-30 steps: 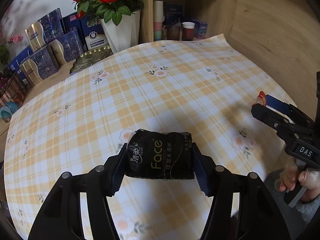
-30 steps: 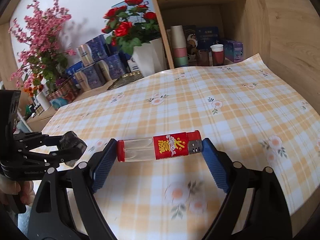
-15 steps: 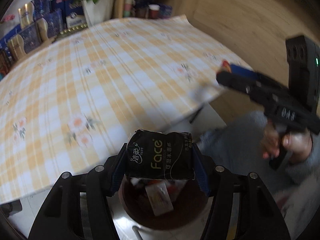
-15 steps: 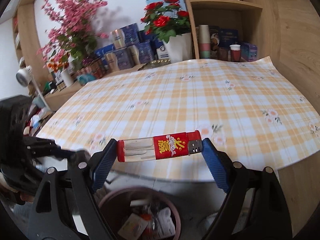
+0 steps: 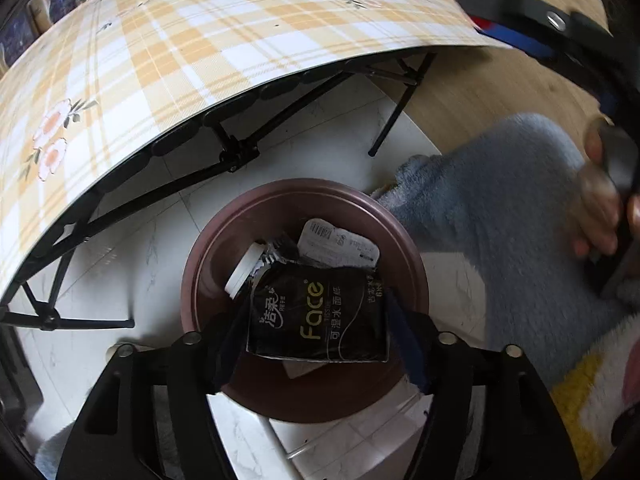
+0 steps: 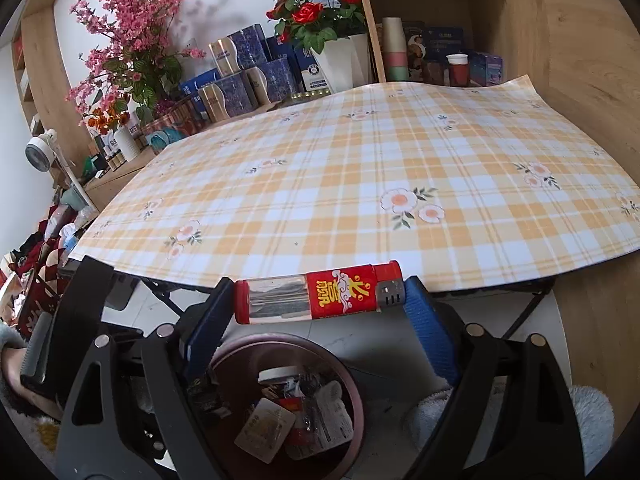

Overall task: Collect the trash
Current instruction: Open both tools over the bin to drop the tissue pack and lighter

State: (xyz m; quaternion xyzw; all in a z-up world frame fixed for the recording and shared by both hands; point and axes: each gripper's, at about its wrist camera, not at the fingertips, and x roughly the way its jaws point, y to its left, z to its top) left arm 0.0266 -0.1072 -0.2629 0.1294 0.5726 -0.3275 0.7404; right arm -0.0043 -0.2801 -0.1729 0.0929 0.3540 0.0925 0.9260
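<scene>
My left gripper [image 5: 316,320] is shut on a black tissue pack [image 5: 318,316] marked "Face" and holds it right above a dark red trash bin [image 5: 200,264] on the floor. The bin holds several pieces of trash, among them a white cap [image 5: 242,268] and a white packet [image 5: 338,242]. My right gripper [image 6: 318,300] is shut on a red and clear lighter [image 6: 318,298], held crosswise at the table's front edge, above the same bin [image 6: 352,392]. The left gripper's body [image 6: 88,320] shows at the left of the right wrist view.
The folding table with a yellow plaid cloth [image 6: 360,168] stands behind the bin, its black legs [image 5: 240,148] close to the rim. Flower pots, boxes and cups line the far shelf [image 6: 320,48]. A grey fleece sleeve [image 5: 500,208] lies right of the bin.
Both grippers moved off the table toward its front edge and tilted down. The left one now hangs over the bin with the tissue pack. The right one still holds the lighter.
</scene>
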